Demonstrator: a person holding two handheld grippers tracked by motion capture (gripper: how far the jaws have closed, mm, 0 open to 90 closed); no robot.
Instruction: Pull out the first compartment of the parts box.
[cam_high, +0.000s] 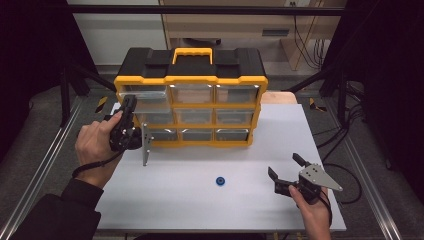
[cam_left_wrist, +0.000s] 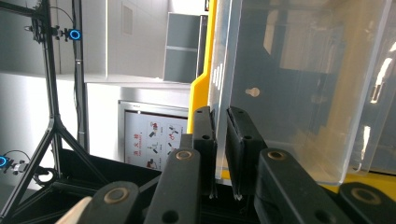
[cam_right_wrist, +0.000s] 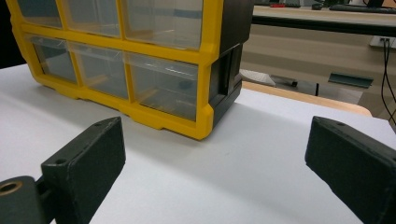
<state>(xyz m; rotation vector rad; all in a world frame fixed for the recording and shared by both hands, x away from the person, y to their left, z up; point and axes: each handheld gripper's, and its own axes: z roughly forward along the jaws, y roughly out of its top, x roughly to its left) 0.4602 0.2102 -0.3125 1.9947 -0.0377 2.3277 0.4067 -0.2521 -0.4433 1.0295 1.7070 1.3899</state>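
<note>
A yellow and black organiser (cam_high: 192, 79) with clear drawers stands at the back of the white table (cam_high: 200, 205). Its top-left drawer (cam_high: 148, 102) is pulled out a little. My left gripper (cam_high: 130, 103) is shut on that drawer's front edge. In the left gripper view the two jaws pinch the clear front wall (cam_left_wrist: 221, 100), and the drawer (cam_left_wrist: 303, 93) looks empty. My right gripper (cam_high: 283, 164) rests low at the table's front right, open, with nothing between its jaws. In the right gripper view it (cam_right_wrist: 217, 140) faces the organiser's (cam_right_wrist: 205, 60) right front corner.
A small blue ring (cam_high: 219, 180) lies on the table in front of the organiser, left of the right gripper. The organiser's other drawers are pushed in. Metal frame rails run along both sides of the table.
</note>
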